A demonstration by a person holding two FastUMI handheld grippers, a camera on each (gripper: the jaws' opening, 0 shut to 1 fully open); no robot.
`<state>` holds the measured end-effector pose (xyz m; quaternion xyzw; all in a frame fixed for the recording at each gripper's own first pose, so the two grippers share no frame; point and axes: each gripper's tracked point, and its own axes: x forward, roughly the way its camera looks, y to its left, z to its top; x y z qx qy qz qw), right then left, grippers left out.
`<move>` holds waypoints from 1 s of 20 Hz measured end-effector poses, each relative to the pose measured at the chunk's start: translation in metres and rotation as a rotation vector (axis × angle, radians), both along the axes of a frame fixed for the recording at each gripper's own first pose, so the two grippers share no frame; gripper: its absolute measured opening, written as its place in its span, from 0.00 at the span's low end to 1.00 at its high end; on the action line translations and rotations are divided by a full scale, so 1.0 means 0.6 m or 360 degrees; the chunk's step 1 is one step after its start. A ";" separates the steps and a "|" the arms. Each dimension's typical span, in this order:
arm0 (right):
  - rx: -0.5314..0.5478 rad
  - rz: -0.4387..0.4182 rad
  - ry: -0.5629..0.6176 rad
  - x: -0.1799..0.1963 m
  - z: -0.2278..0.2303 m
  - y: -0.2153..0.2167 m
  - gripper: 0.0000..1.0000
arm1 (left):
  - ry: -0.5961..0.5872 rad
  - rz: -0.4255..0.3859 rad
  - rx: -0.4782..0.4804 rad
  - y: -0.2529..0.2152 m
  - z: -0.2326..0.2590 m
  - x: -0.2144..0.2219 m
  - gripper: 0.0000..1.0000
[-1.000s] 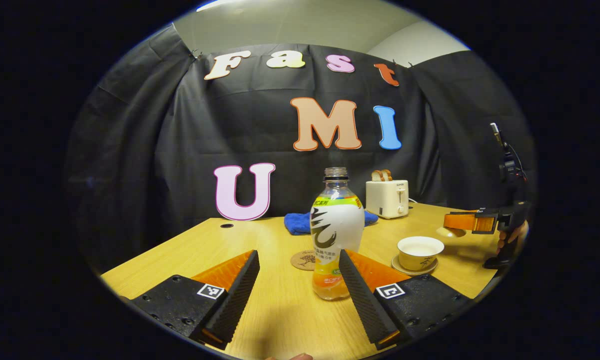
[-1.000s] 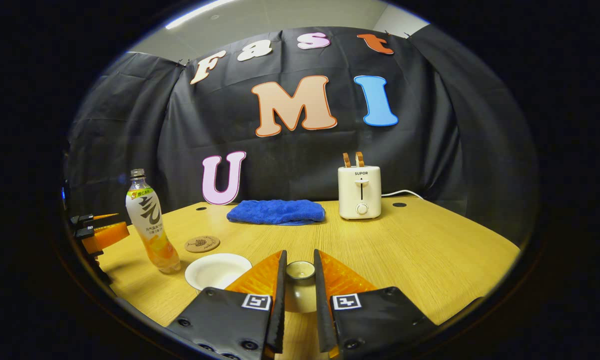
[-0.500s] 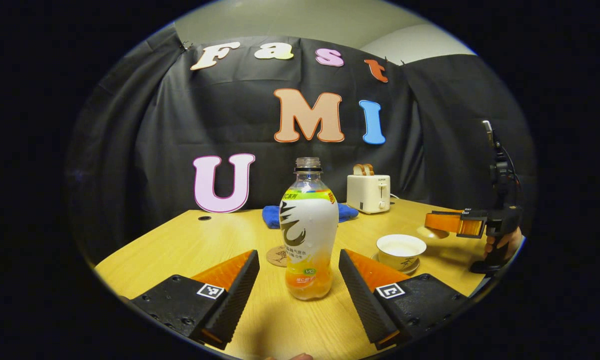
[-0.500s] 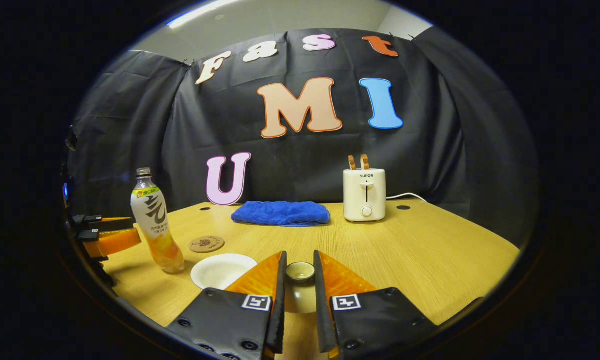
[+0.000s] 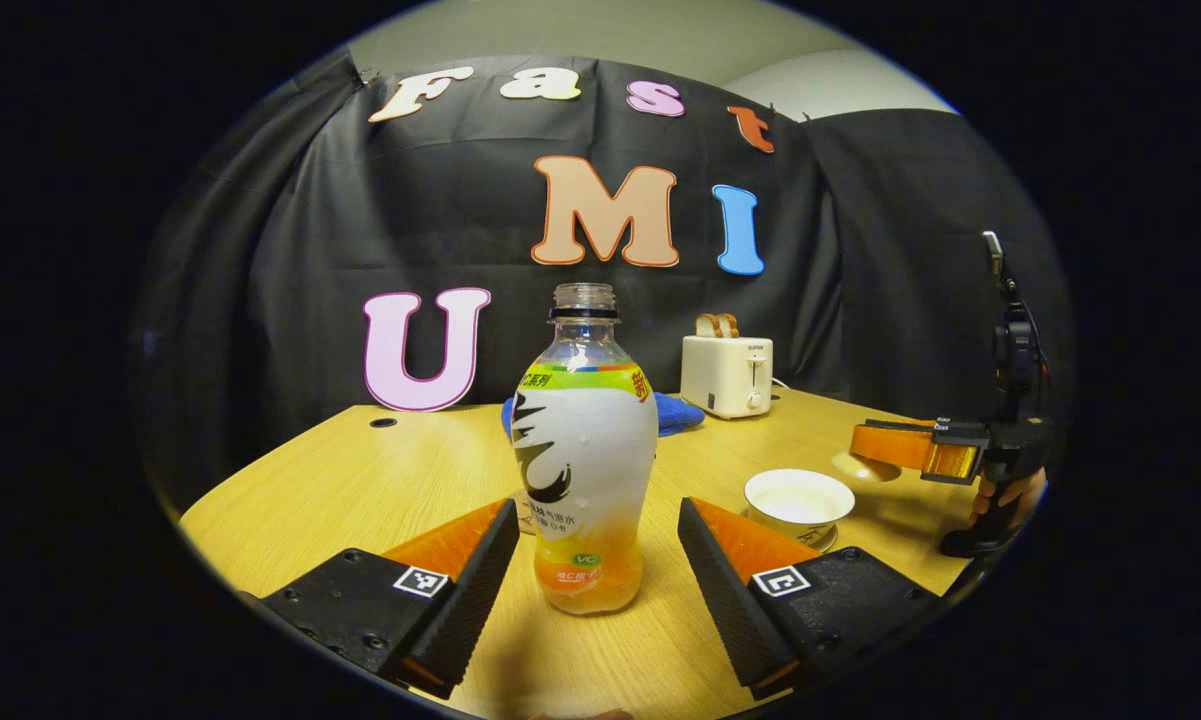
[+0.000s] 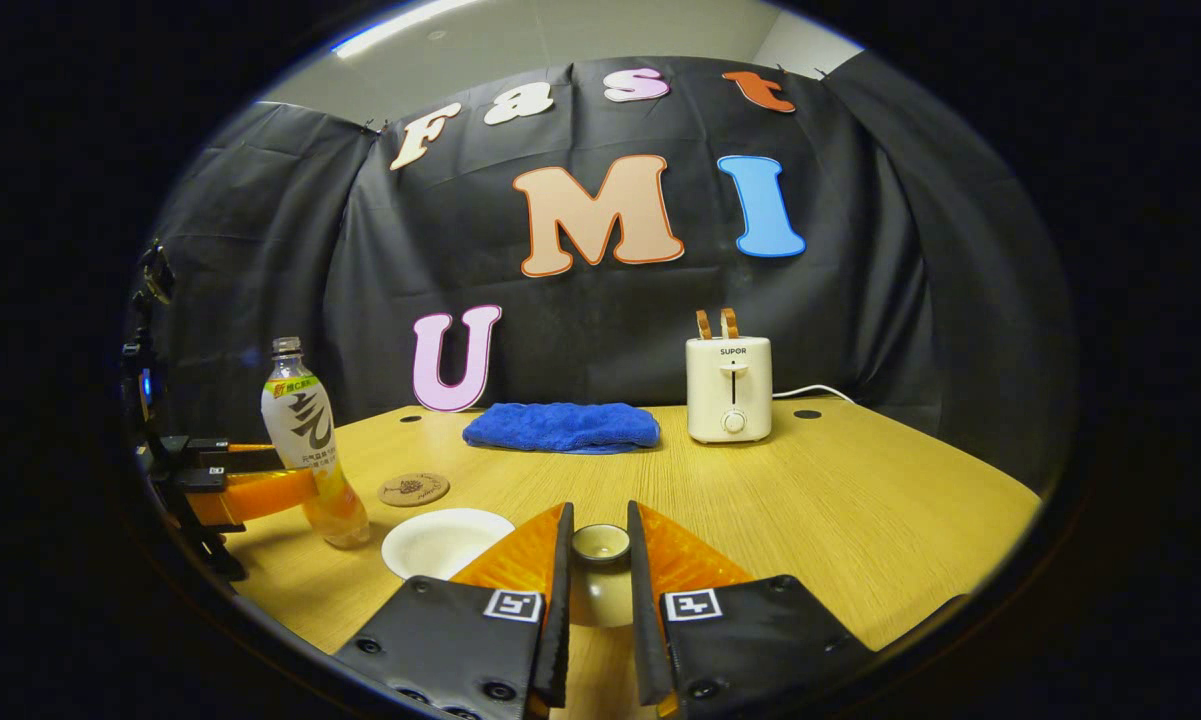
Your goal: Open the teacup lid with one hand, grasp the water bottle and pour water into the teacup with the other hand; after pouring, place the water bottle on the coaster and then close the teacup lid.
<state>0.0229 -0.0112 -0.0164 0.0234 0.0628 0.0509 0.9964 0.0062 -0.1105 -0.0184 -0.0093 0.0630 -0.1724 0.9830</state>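
In the left gripper view, the left gripper (image 5: pixel 595 570) sits nearest, its two fingers spread wide on either side of the water bottle (image 5: pixel 586 455) without touching it. The bottle stands upright and uncapped on the wooden table (image 5: pixel 360 480), with orange liquid in its lower part. To the right, the open teacup (image 5: pixel 798 503) rests on its saucer. Past it, the right gripper (image 5: pixel 905 447), held by a hand (image 5: pixel 1005 497), keeps the teacup lid (image 5: pixel 865 466) raised off the table. Farther back are a blue cloth (image 5: pixel 675 412) and a cream toaster (image 5: pixel 727 375) with bread in its slots.

In the right gripper view, the right gripper (image 6: pixel 597 580) is closed narrowly on the teacup lid (image 6: pixel 600 575), both fingers pressing its sides, the knob upward. Just left of the fingers lies the teacup (image 6: pixel 440 542), seen from above. Beyond it the water bottle (image 6: pixel 312 445) stands between the left gripper's (image 6: pixel 250 480) orange fingers. A round coaster (image 6: pixel 413 489) lies bare just beside the bottle. At the far edge are the blue cloth (image 6: pixel 562 427) and the toaster (image 6: pixel 728 388).
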 end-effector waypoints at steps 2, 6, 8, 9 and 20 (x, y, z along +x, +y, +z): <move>0.0010 0.0000 0.0001 0.001 0.001 0.001 0.30 | 0.0020 0.0004 0.0022 -0.002 -0.006 0.006 0.94; 0.0026 0.0004 0.0007 0.003 0.001 -0.001 0.30 | 0.0022 0.0061 0.0052 0.007 -0.010 0.023 0.89; 0.0026 0.0005 0.0006 0.003 -0.001 -0.001 0.30 | 0.0043 0.0075 0.0058 0.007 -0.013 0.026 0.81; 0.0024 0.0008 0.0007 0.001 -0.001 0.000 0.30 | 0.0053 0.0076 0.0062 0.005 -0.015 0.028 0.79; 0.0018 0.0008 0.0004 0.002 0.001 0.001 0.28 | 0.0045 0.0015 0.0177 -0.009 -0.006 0.034 0.55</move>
